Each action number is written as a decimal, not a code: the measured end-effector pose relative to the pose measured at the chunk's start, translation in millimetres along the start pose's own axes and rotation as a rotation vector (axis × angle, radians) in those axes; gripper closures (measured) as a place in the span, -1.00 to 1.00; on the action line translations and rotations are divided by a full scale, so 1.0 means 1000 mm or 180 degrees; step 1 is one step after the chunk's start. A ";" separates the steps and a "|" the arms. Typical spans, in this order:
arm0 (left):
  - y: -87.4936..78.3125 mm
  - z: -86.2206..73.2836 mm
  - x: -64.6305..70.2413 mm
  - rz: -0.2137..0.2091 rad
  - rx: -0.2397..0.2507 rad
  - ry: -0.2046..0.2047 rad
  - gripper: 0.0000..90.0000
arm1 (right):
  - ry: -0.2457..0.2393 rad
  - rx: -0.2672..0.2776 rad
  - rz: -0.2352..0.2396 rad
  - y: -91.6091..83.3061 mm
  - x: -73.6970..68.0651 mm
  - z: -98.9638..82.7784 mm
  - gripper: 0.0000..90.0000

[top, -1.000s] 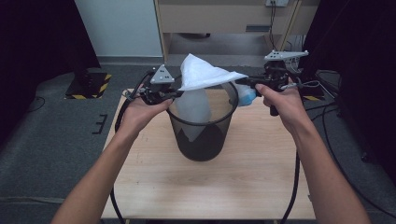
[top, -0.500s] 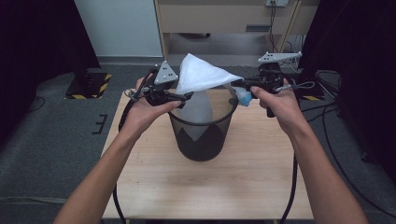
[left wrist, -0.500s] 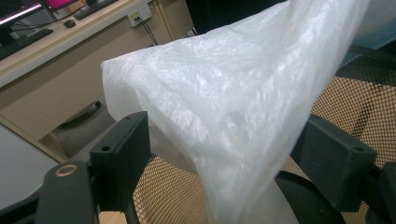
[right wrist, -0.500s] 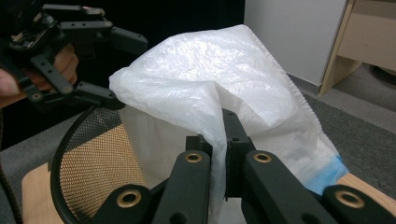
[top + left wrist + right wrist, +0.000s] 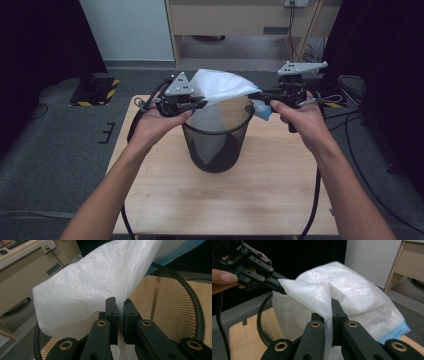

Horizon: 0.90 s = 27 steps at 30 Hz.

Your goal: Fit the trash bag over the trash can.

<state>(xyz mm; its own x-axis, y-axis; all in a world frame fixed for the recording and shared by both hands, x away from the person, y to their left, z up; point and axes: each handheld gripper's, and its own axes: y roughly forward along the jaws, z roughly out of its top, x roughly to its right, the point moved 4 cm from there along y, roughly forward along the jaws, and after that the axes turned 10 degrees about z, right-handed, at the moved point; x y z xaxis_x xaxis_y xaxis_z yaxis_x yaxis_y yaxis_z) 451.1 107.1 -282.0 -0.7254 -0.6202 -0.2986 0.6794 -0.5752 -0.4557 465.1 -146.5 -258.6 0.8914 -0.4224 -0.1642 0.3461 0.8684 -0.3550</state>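
Bag (image 5: 220, 90), white plastic, hangs stretched over the mesh bin (image 5: 217, 145) mid-table (image 5: 165, 200). Your L gripper (image 5: 202, 103) just re-closed, pinching its left edge; R gripper (image 5: 257, 93) pinches the right edge w/ the blue trim, slightly farther back.

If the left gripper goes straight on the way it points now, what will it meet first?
The left gripper is already shut on the white plastic bag, so the bag comes first. Beyond it, probably the far rim of the black mesh bin, though depth is unclear.
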 end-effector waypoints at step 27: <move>0.000 0.003 0.005 -0.0026 0.0101 -0.0183 -0.49 | -0.0129 -0.0166 -0.0035 0.033 -0.010 0.013 0.97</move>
<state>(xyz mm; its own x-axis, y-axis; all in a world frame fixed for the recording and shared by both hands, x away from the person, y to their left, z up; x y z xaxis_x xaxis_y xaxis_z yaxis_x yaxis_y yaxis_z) 447.6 101.8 -280.7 -0.7240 -0.6446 -0.2457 0.6772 -0.5964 -0.4310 471.7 -109.9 -256.5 0.8991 -0.4202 -0.1228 0.3413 0.8486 -0.4042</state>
